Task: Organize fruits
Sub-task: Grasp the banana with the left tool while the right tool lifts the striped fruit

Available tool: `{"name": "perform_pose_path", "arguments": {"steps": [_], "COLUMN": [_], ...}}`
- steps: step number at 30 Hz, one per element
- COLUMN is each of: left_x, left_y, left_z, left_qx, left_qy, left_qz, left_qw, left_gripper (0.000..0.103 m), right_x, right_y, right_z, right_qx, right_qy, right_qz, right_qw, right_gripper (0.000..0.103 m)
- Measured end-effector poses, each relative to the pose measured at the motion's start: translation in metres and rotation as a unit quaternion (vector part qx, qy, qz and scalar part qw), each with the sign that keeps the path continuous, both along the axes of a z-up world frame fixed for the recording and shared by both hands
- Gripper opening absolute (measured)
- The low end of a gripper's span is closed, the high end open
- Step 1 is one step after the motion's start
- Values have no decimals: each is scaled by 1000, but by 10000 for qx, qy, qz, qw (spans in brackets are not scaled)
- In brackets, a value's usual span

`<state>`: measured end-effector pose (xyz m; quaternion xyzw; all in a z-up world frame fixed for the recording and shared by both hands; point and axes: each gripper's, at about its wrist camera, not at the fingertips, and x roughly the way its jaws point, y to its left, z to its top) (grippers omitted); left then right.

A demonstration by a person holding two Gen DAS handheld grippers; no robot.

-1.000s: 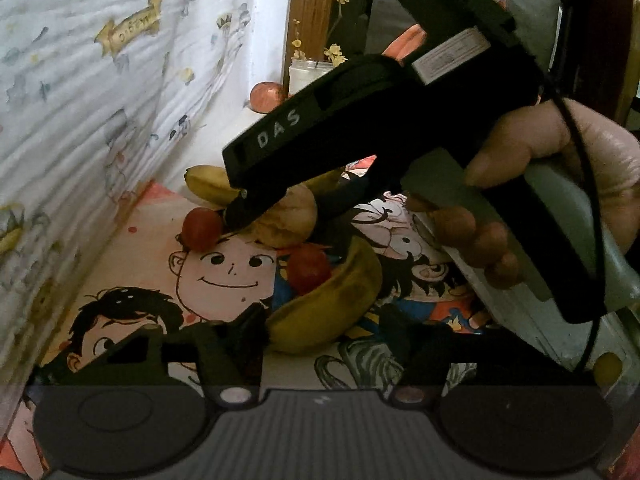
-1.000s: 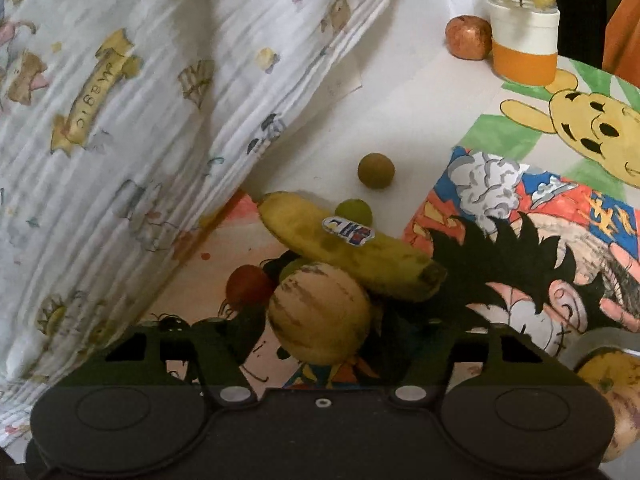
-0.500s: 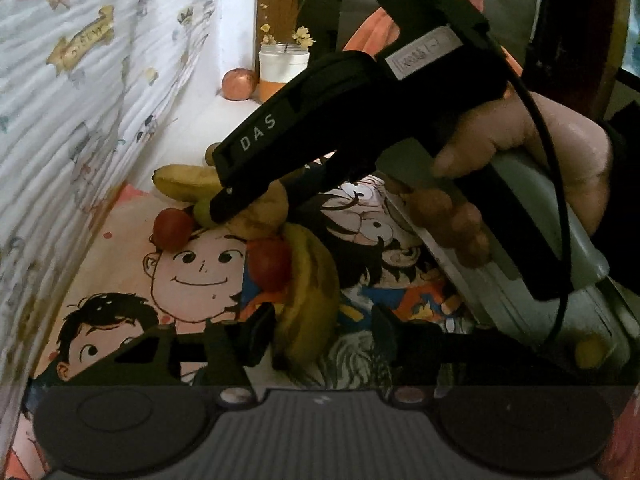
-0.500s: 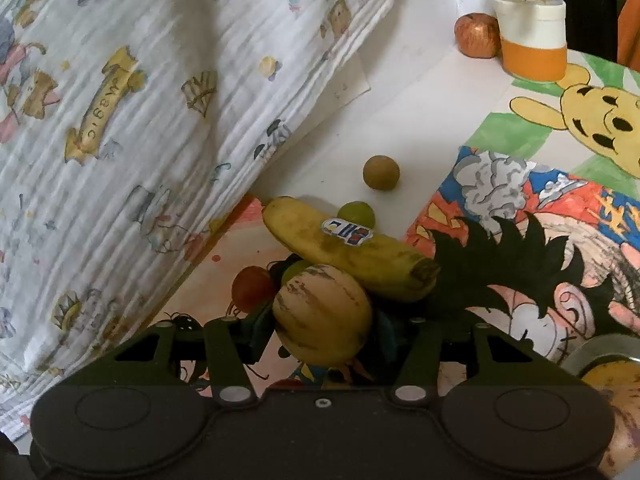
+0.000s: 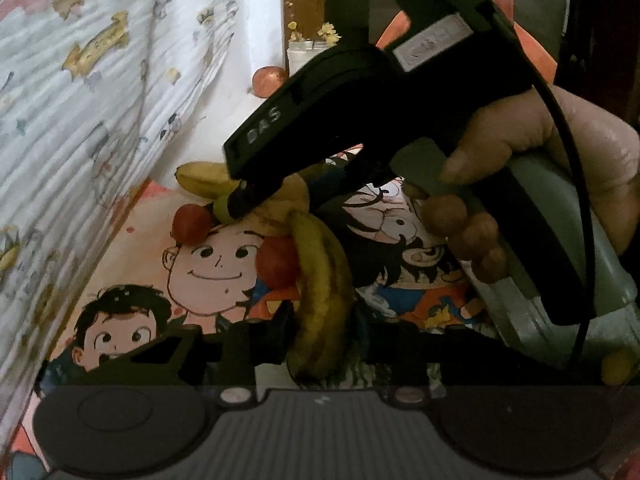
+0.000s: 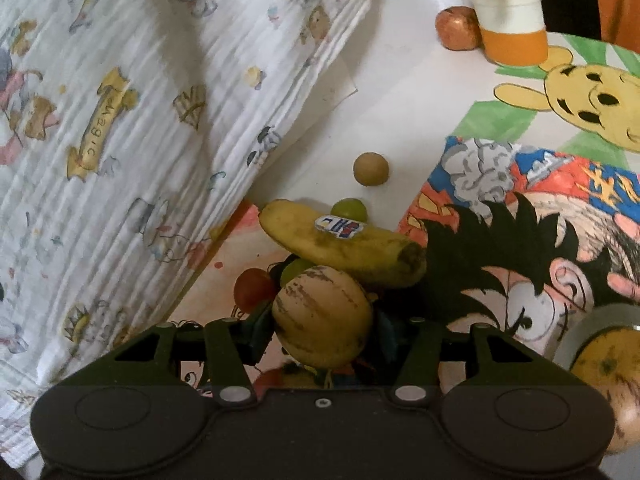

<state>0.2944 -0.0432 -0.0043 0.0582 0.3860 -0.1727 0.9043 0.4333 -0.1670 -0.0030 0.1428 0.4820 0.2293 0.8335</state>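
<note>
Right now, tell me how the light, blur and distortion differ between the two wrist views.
Left wrist view: dim, the right gripper and hand near-black shapes shading the banana; edges bend and darken. Right wrist view: brighter and even, the melon sharp, the jar slightly soft near the curved rim.

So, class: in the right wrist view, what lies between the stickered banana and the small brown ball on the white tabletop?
A small green fruit, right behind the banana; bare tabletop up to the ball.

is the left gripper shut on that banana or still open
Shut on it. The left gripper has just been closing, and its fingers now press both sides of the banana.
</note>
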Motion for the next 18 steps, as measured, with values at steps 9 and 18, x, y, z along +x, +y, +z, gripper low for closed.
{"name": "perform_pose_path", "arguments": {"steps": [9,18], "left_x": [-12,-41], "left_y": [14,17], "left_z": [2,5], "left_qx": [-969,-1767], "left_qy": [498,834], "left_qz": [214,163], "left_qw": [9938,9806], "left_gripper": [31,31], "right_x": [-22,-62], "right_y": [-11,-59], "right_z": [16,49], "right_qx": [305,721], "right_qy": [-88,-365], "right_qz": [22,-121], "right_qw": [9995,9967], "right_gripper": [55,55]}}
